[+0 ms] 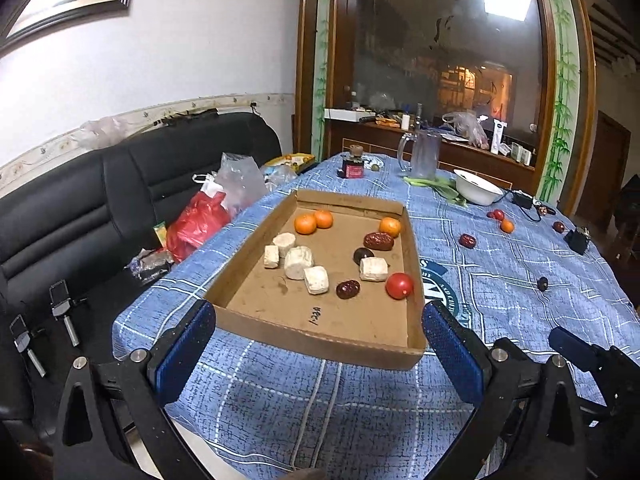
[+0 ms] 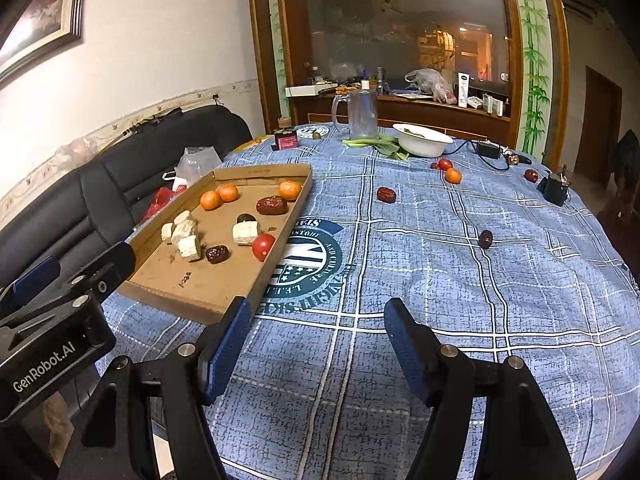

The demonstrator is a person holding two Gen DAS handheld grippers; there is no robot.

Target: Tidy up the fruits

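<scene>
A shallow cardboard tray (image 1: 320, 336) (image 2: 188, 300) lies on the blue checked tablecloth (image 2: 440, 264). It holds three small oranges (image 1: 305, 224), red dates (image 1: 378, 241), a red tomato (image 1: 399, 285) (image 2: 263, 246) and several white chunks (image 1: 298, 262). Loose fruit lies on the cloth to the right: a date (image 2: 386, 194), a darker date (image 2: 485, 239), a tomato and orange (image 2: 453, 175), another date (image 2: 531, 175). My left gripper (image 1: 320, 344) is open and empty just before the tray's near edge. My right gripper (image 2: 318, 336) is open and empty over bare cloth, right of the tray.
At the far end stand a glass mug (image 1: 424, 155), a white bowl (image 2: 422, 139) with greens, a dark jar (image 1: 353, 166) and a black adapter with cable (image 2: 489, 149). A small black box (image 2: 555, 188) sits far right. A black sofa (image 1: 100, 200) with bags is left.
</scene>
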